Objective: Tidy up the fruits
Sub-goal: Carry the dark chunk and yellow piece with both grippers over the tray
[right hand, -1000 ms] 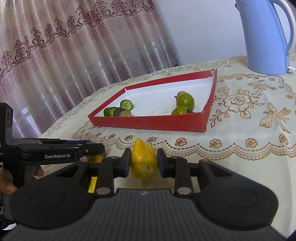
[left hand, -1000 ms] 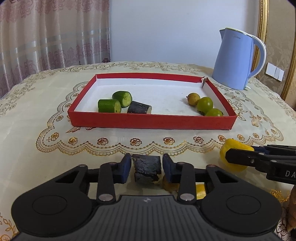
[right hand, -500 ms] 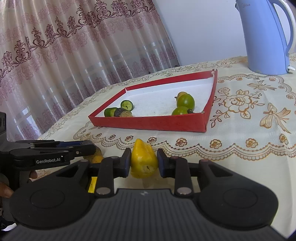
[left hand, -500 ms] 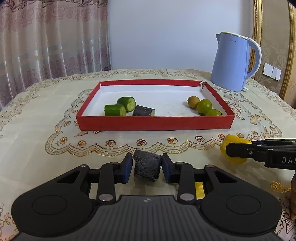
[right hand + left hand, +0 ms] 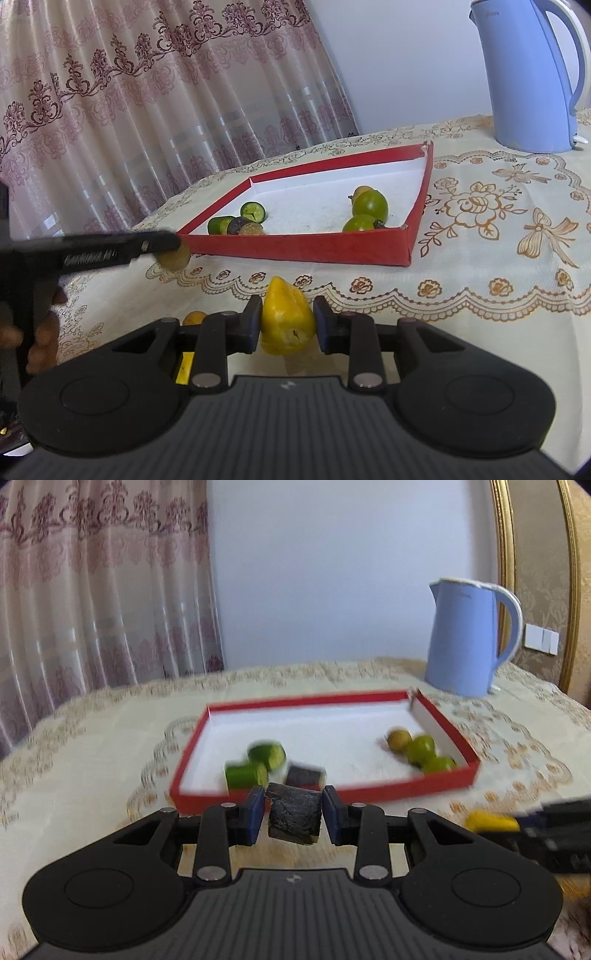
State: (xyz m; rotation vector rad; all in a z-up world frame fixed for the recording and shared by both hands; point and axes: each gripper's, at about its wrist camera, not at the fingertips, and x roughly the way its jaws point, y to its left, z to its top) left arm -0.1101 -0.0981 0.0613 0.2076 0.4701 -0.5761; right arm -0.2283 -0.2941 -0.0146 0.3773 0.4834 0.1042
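Observation:
My left gripper (image 5: 294, 814) is shut on a dark cut chunk (image 5: 294, 818) and holds it in the air just in front of the red tray's near wall (image 5: 399, 788). The tray holds green cucumber pieces (image 5: 266, 755), a dark chunk (image 5: 304, 775) on the left and small green and yellow fruits (image 5: 419, 749) on the right. My right gripper (image 5: 287, 325) is shut on a yellow pepper piece (image 5: 287, 321), low over the tablecloth in front of the tray (image 5: 295, 249). The left gripper also shows in the right wrist view (image 5: 162, 243).
A blue kettle (image 5: 465, 642) stands behind the tray's right far corner. A small orange fruit (image 5: 194, 317) and a yellow piece (image 5: 183, 363) lie on the tablecloth near my right gripper. Curtains hang at the left.
My left gripper has lifted the dark chunk up and forward toward the tray; the view is blurred from motion. My right gripper has held still with the yellow piece.

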